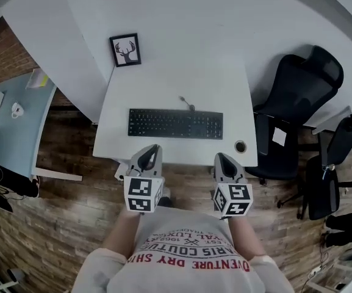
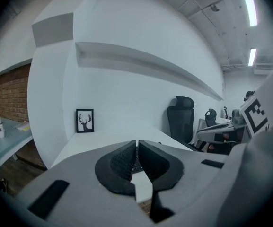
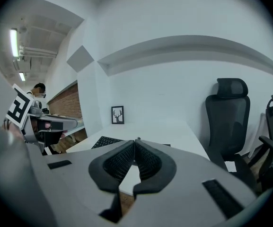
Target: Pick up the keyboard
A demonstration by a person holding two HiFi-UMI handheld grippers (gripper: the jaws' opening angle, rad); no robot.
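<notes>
I hold both left gripper [image 1: 150,157] and right gripper [image 1: 223,162] clenched, empty, short of the counter [image 1: 118,96], probably lining up on the keyboard [image 1: 175,124].

Your keyboard [image 1: 175,124], at twelve o'clock, looks like matt black plastic. It lies on a smooth, matt white desk [image 1: 163,84]. At two o'clock the office chair [image 1: 301,90] is dull black, cloth or mesh, you cannot tell which. The floor [image 1: 72,212] around you is grainy wood planking, with a rough brick wall [image 1: 2,63] at ten o'clock. Your left gripper [image 2: 137,143] has a matt grey plastic shell and black, finely ribbed pads [image 2: 122,163]; the right gripper [image 3: 135,142] looks the same.
</notes>
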